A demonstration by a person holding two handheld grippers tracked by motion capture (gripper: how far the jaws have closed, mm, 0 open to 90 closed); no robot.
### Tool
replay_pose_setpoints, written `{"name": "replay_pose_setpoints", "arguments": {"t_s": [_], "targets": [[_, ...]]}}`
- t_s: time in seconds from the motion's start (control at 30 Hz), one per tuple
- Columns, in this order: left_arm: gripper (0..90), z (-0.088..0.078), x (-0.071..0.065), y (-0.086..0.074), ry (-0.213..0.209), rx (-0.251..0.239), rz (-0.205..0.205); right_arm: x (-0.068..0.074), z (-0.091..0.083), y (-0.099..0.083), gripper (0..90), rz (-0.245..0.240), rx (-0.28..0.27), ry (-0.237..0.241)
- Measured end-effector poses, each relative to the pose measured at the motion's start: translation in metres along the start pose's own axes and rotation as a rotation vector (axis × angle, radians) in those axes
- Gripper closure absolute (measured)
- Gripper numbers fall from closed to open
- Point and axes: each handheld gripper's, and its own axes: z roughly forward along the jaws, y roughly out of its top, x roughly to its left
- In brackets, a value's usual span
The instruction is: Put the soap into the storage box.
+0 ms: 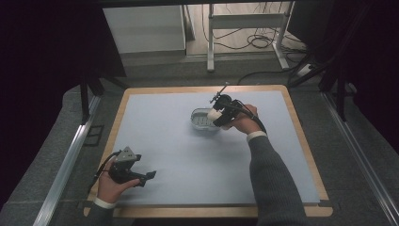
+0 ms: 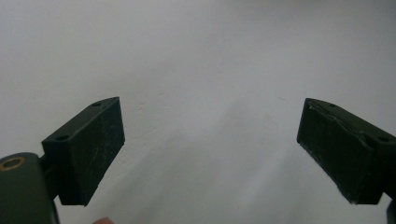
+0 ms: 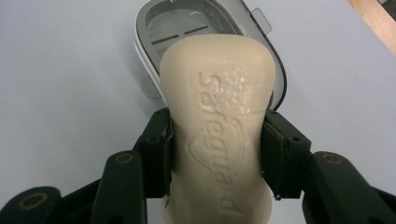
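Blue-topped table (image 1: 155,136), wooden rim. Grey soap dish (image 1: 201,119) near table middle, toward far edge. Right gripper (image 1: 217,116) pinches cream soap bar (image 3: 219,126) by its sides — bar over dish's near rim. Left gripper (image 1: 149,176) near front left corner — jaws spread, nothing between.

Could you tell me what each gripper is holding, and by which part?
The right gripper clamps the soap by its long sides, near one end. The left gripper is open, holding nothing.
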Motion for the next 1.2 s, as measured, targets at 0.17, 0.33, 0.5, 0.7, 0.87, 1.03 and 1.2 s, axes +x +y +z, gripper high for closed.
{"name": "replay_pose_setpoints", "arguments": {"t_s": [0.17,0.33,0.5,0.7,0.87,1.03,1.2], "targets": [[7.9,0.001,0.000,0.000,-0.001,-0.001,-0.004,-0.003,0.005,0.004,49.6,0.002,0.009,0.002],[7.9,0.002,-0.001,0.000,-0.003,-0.002,-0.004,-0.004,0.010,0.012,49.6,-0.022,0.010,-0.002],[7.9,0.001,-0.001,0.000,-0.003,-0.004,-0.004,-0.004,0.018,0.021,49.6,-0.043,0.007,-0.005],[7.9,0.001,-0.001,0.000,-0.003,-0.003,-0.003,-0.006,0.027,0.031,49.5,-0.074,0.004,-0.001],[7.9,0.002,-0.001,0.000,-0.006,0.000,-0.002,-0.007,0.036,0.034,49.5,-0.086,-0.010,0.006],[8.0,0.003,-0.002,0.000,-0.008,0.002,-0.001,-0.003,0.043,0.037,49.4,-0.106,-0.008,-0.002],[8.0,0.002,-0.001,0.000,-0.009,-0.001,-0.002,0.000,0.048,0.037,49.1,-0.124,0.006,-0.010]]}}
